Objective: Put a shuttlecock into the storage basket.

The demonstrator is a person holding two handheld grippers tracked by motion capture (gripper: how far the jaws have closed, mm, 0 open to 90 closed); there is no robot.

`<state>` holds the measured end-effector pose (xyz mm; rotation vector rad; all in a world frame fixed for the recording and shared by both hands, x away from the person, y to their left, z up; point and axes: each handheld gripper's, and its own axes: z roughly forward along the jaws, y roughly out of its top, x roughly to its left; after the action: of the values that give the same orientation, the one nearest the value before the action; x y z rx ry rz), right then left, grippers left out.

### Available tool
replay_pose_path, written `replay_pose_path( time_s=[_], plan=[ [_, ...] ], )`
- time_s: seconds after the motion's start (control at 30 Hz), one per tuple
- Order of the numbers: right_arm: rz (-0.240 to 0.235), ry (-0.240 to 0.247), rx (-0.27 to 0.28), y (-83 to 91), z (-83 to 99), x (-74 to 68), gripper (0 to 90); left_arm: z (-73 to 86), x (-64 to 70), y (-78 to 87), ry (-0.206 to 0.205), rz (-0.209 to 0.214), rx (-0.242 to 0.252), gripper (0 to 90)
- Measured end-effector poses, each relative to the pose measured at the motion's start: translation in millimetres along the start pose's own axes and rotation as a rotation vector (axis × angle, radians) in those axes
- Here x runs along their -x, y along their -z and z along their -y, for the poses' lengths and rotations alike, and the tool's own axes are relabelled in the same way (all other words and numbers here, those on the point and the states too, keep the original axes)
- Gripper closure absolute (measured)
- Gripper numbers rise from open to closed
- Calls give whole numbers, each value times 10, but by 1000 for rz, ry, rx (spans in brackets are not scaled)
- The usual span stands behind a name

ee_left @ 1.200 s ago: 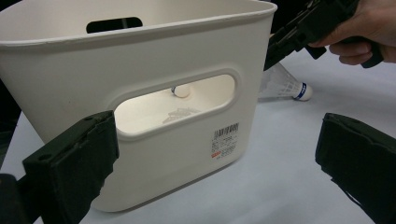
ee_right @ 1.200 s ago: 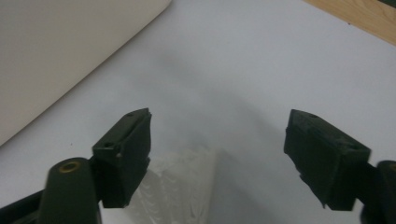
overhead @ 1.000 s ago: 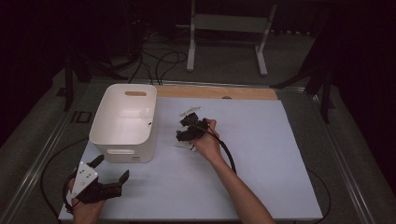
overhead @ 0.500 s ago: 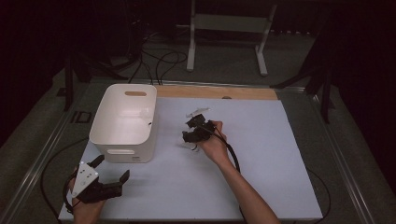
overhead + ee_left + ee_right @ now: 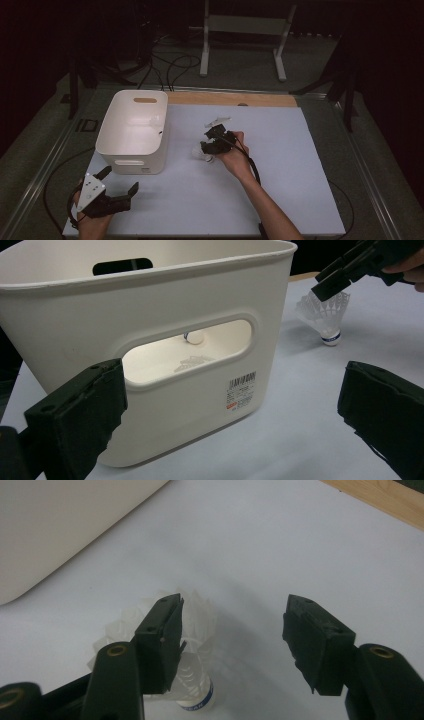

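Observation:
A white feather shuttlecock (image 5: 200, 154) with a blue-banded cork (image 5: 330, 336) rests on the white table, right of the white bin (image 5: 131, 131). My right gripper (image 5: 211, 145) hangs over it, open. In the right gripper view the shuttlecock (image 5: 197, 690) sits mostly under the left jaw, and the gap between the jaws of the right gripper (image 5: 232, 612) holds bare table. A second shuttlecock (image 5: 192, 360) lies inside the bin (image 5: 165, 305), seen through its handle slot. My left gripper (image 5: 120, 181) is open near the front left corner and faces the bin.
The white table sheet (image 5: 300, 165) stretches to the right of the bin, with a wooden strip (image 5: 230, 99) along its far edge. Cables trail from both grippers. A metal stand (image 5: 245, 30) is on the floor beyond the table.
My right gripper has drifted slightly right, away from the bin, and stays low over the shuttlecock. The left gripper has barely moved.

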<state>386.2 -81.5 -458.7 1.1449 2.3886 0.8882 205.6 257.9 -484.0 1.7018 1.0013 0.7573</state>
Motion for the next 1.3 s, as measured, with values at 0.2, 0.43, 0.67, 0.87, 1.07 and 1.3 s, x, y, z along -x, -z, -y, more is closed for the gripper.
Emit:
replay_pose_path(
  time_s=[0.2,0.43,0.67,0.87,1.07,1.3],
  plan=[
    [1,-12,-1,42,33,33,443,1,0,-2,0,-1,-2,0],
    [-15,-26,-13,61,107,77,497,0,2,-2,0,-2,0,0],
    [-45,-38,-17,81,144,105,627,-2,6,-6,-2,-1,-1,0],
    [-73,-41,-26,71,167,109,731,-1,7,-6,-2,-1,-1,0],
    [-84,-30,-38,63,176,110,796,0,8,-8,-1,-1,-3,0],
    [-88,-33,-44,65,186,109,817,-2,9,-8,-4,1,-2,0]
  ],
)
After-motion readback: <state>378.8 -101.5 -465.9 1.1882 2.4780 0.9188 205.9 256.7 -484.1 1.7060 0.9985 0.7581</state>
